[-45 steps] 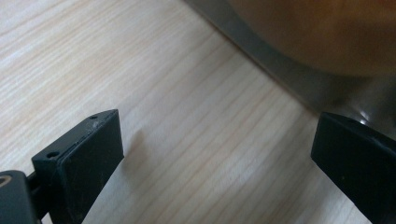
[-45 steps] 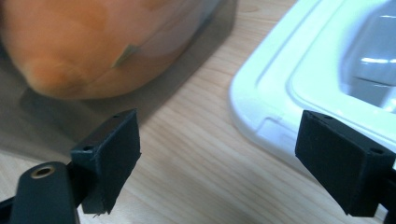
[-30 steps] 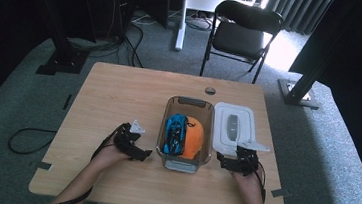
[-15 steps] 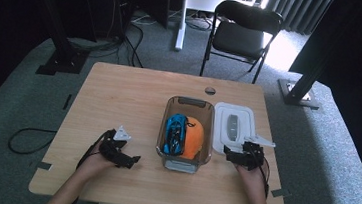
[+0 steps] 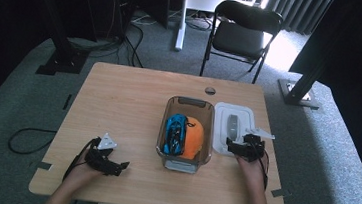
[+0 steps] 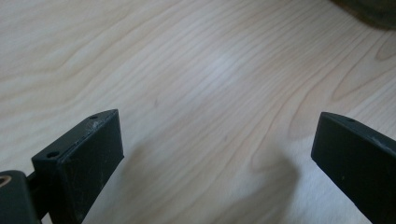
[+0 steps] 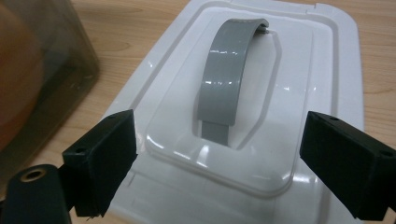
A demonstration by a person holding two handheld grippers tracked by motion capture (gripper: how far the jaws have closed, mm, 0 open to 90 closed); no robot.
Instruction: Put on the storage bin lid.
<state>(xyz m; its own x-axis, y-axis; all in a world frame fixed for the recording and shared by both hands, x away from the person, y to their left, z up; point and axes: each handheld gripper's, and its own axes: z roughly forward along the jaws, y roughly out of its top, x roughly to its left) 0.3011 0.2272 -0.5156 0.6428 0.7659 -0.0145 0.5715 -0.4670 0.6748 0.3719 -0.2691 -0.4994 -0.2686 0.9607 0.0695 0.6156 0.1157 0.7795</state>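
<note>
A clear plastic bin stands at the table's middle, holding an orange object and a blue one. To its right lies a white lid with a grey handle. My right gripper hovers over the lid's near end, open, its jaws either side of the handle's near end with nothing held. My left gripper rests low over bare wood at the front left, open and empty.
The wooden table has a small round grommet near its far edge. A black folding chair stands beyond the table, with black stand legs and cables on the grey carpet at the left.
My left gripper has drawn back toward the table's front left corner, away from the bin. My right gripper has edged forward over the lid's near end.
</note>
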